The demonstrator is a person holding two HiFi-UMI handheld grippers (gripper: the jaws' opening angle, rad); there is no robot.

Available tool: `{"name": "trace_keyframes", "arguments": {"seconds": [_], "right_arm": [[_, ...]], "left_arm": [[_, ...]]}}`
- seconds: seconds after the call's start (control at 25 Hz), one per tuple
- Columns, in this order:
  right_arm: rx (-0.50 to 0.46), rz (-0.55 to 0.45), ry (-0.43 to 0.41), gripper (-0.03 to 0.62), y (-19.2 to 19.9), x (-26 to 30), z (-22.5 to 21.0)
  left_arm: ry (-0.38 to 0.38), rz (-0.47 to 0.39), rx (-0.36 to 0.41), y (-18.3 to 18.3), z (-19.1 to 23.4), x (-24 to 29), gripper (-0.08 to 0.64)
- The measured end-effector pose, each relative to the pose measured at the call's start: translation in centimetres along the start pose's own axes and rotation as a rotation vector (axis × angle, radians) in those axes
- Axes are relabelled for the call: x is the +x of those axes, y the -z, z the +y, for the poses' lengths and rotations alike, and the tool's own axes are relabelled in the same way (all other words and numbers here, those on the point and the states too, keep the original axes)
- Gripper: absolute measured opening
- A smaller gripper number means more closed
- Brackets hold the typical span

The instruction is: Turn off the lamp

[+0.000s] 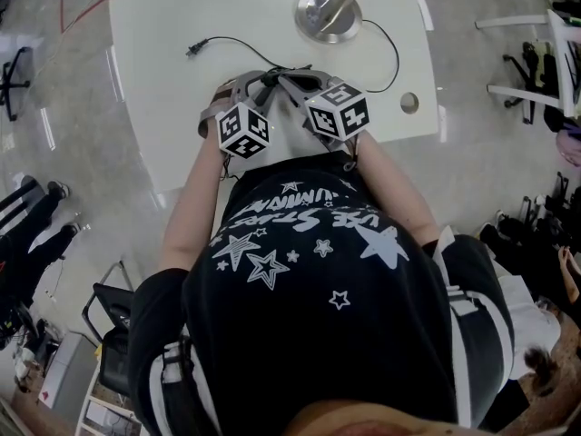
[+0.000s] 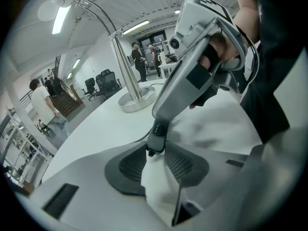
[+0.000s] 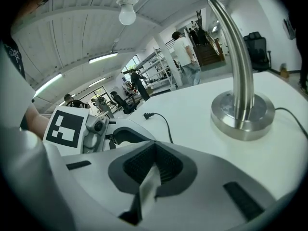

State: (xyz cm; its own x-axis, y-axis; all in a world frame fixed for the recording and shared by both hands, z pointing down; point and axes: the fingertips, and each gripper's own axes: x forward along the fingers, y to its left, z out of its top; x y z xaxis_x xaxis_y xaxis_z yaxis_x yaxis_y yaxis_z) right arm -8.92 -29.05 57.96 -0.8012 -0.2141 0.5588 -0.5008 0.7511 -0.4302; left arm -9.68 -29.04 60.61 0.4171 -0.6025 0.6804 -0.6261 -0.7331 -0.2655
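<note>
Left gripper (image 2: 155,170) held open, empty | right gripper (image 3: 153,165) closed on cord (image 3: 163,124) | lamp (image 3: 238,81) judged heavy-based, stiff | cord judged limp, best pinched mid-run

Black shirt (image 1: 309,334), white stars (image 1: 266,267); striped sleeves (image 1: 467,307)

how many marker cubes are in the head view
2. The left cube sits over the table's near edge; the right cube is just beside it, to its right. No others show.
</note>
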Motion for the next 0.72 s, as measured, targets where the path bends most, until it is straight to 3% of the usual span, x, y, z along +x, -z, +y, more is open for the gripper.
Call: {"name": "trace_keyframes", "arguments": {"seconds": [0.72], "right_arm": [[-0.015,0.055,0.06,0.006,0.7,0.7,-1.6]], "left_arm": [[0.042,0.027,-0.012,0.0,0.0,0.0,0.13]]}}
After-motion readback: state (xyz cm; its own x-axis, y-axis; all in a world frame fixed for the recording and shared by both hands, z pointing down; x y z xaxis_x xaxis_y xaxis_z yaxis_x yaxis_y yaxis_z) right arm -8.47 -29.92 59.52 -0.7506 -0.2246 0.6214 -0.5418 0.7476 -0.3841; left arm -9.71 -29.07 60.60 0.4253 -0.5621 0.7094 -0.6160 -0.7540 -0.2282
